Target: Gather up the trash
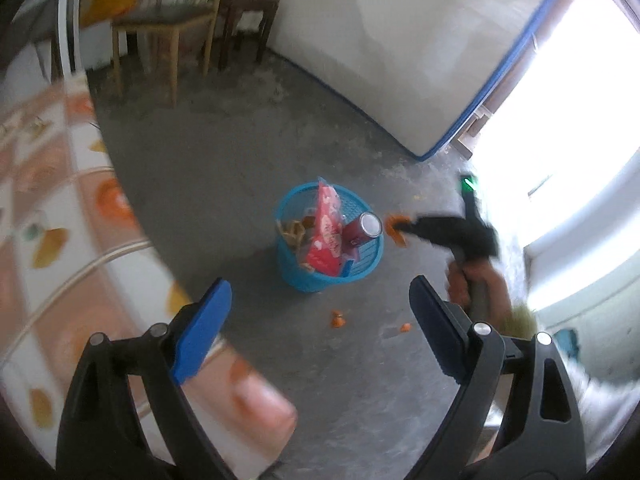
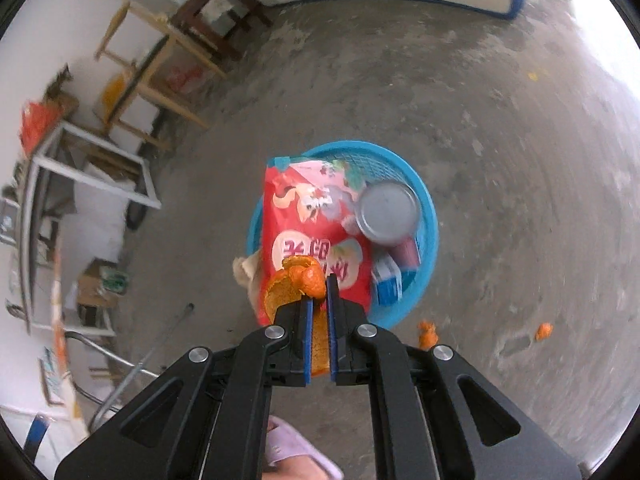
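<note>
We are carrying a piece of orange peel in the right gripper, whose jaws are clamped on it; the peel's curled end is sticking out past the tips and a flat strip is running back between the pads. In the right wrist view the blue basket is lying just beyond the tips, spreading from twelve round to two o'clock, so this hand is the nearer one. The red snack bag is standing in the basket directly at twelve, with the can at one o'clock. We judge the peel is sitting over the near rim or just short of it, though the fisheye is making that hard to settle.

Our left gripper is hanging wide open with nothing between its jaws, well back from the basket, which from there is lying at twelve o'clock. Two small peel scraps are lying on the concrete floor just near of the basket.
</note>
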`<state>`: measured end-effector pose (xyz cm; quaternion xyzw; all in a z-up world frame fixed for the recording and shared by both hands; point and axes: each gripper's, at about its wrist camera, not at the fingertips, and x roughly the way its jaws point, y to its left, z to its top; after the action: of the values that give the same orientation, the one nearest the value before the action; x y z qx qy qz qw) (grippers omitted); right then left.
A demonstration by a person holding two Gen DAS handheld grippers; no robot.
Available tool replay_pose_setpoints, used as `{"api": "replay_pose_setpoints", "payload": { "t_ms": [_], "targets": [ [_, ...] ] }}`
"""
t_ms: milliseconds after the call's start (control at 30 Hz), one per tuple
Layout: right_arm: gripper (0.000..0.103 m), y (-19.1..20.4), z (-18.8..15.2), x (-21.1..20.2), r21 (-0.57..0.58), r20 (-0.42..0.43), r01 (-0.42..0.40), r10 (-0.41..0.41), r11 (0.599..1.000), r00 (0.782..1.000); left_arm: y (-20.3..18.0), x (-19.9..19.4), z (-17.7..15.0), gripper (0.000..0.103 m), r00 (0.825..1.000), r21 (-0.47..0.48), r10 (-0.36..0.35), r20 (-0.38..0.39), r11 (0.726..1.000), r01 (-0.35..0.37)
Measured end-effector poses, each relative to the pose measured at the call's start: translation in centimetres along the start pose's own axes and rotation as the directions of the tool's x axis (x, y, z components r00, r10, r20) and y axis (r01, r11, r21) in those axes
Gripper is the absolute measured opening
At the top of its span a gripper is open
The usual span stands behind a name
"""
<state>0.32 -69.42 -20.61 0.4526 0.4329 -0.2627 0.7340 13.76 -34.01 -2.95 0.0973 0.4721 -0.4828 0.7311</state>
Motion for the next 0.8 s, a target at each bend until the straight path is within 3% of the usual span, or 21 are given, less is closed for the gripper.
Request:
{"api": "replay_pose_setpoints", "payload": {
  "t_ms": [67, 100, 133, 233, 367, 500, 633, 800],
  "targets": [
    [0.018, 0.8, 1.2, 2.3, -0.035, -0.027, 0.046, -0.047, 0.998, 0.999, 0.0, -1.4, -1.2, 0.086, 1.0, 0.024, 0.013, 0.022, 1.0, -0.013],
    [0.037, 0.8, 1.7, 3.2, -0.04, -0.043, 0.064, -0.066, 0.997, 0.997, 0.0, -2.1, -2.1, 0.086, 0.999, 0.035, 0.021, 0.032, 0.999, -0.022],
    [0.047, 0.8, 2.1, 4.3, -0.04, -0.059, 0.086, -0.088, 0.996, 0.994, -0.1, -2.8, -3.1, 0.086, 0.999, 0.048, 0.032, 0.042, 0.998, -0.034],
    [0.048, 0.8, 2.5, 5.0, -0.046, -0.053, 0.126, -0.129, 0.991, 0.99, -0.3, -4.2, -5.6, 0.086, 0.996, 0.063, 0.056, 0.063, 0.996, -0.06],
    [0.048, 1.2, 1.9, 2.9, -0.026, -0.018, 0.106, -0.106, 0.994, 0.994, -0.5, -4.9, -7.7, 0.086, 0.993, 0.076, 0.082, 0.085, 0.993, -0.089],
    [0.05, 3.2, -0.7, -2.8, -0.084, 0.072, 0.06, -0.054, 0.995, 0.996, -0.7, -6.4, -8.6, 0.086, 0.984, 0.076, 0.108, 0.14, 0.99, -0.119],
    [0.071, 6.4, -6.6, -11.1, -0.2, 0.204, 0.012, 0.03, 0.98, 0.979, -0.9, -8.3, -9.3, 0.09, 0.962, 0.04, 0.174, 0.209, 0.982, -0.186],
    [0.095, 10.9, -14.7, -18.7, -0.357, 0.347, 0.08, 0.053, 0.931, 0.936, -1.3, -11.3, -10.3, 0.093, 0.924, -0.03, 0.273, 0.268, 0.961, -0.275]
  ]
}}
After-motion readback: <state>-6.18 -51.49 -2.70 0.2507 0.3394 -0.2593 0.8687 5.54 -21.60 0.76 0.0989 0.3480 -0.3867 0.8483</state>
